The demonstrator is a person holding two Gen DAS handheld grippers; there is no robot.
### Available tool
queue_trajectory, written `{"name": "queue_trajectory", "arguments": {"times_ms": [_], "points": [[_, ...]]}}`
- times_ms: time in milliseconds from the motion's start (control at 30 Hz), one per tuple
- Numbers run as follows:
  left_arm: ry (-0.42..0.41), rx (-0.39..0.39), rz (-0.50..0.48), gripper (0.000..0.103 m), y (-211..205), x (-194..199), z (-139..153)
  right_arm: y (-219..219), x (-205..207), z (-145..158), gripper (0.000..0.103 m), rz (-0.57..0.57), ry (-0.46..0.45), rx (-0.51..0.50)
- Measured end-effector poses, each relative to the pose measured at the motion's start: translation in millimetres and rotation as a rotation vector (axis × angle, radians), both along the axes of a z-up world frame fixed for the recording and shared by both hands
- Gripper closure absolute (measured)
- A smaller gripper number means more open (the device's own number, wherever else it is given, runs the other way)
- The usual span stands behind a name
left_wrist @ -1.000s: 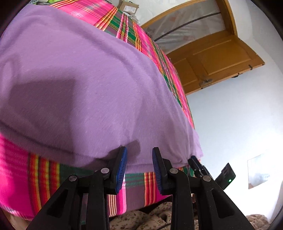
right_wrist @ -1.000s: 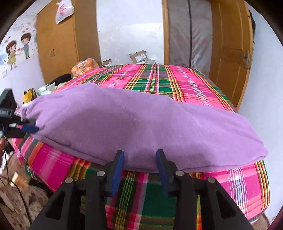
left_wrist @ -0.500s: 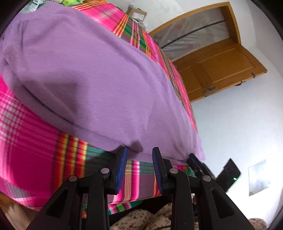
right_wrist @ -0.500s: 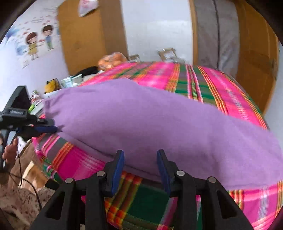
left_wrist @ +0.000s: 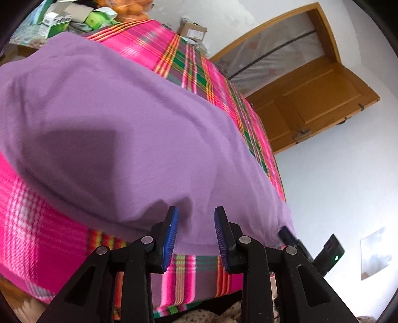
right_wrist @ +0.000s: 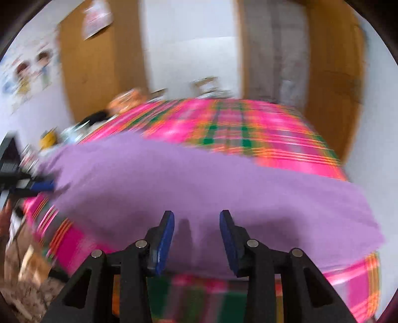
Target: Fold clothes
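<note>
A purple garment [left_wrist: 129,129] lies spread flat on a bed with a pink, green and orange plaid cover [left_wrist: 32,223]. My left gripper [left_wrist: 196,233] is open at the garment's near hem, its blue pads on either side of the cloth edge. The right gripper [left_wrist: 286,233] shows further right along the same hem. The right wrist view is motion-blurred. There the garment [right_wrist: 199,183] stretches across the bed [right_wrist: 236,124]. My right gripper [right_wrist: 196,238] is open over the near hem, and the left gripper [right_wrist: 37,185] sits at the garment's left corner.
Boxes and packets [left_wrist: 57,20] crowd the far side beside the bed, with a cardboard box [left_wrist: 192,31] behind it. A wooden door [left_wrist: 311,99] stands open at the right. A wooden wardrobe [right_wrist: 99,62] stands at the back left, and the plaid cover hangs over the bed's near edge.
Both grippers have pushed in over the garment's near hem, so the cloth edge now lies between their open fingers. The right view has turned blurry with motion.
</note>
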State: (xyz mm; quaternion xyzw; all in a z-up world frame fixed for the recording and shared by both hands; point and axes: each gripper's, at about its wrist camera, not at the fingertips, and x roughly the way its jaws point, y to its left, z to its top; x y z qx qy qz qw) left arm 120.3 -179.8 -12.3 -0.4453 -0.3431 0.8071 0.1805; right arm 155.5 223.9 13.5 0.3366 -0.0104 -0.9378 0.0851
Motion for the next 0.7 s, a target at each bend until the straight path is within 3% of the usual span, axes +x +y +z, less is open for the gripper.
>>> {"name": "queue_trajectory", "arguments": {"times_ms": [67, 233, 500, 700], "points": [[-0.001, 0.01, -0.005, 0.072, 8, -7, 0, 31, -6, 7, 0.065, -0.122, 0.021, 0.009], [-0.017, -0.001, -0.031, 0.072, 30, -23, -4, 90, -28, 8, 0.065, -0.307, 0.014, 0.069], [-0.031, -0.032, -0.032, 0.072, 43, -32, -7, 152, -58, -7, 0.064, -0.46, -0.079, 0.085], [-0.023, -0.099, -0.036, 0.072, 62, -46, 0, 164, -78, -18, 0.063, -0.46, -0.152, 0.044]]}}
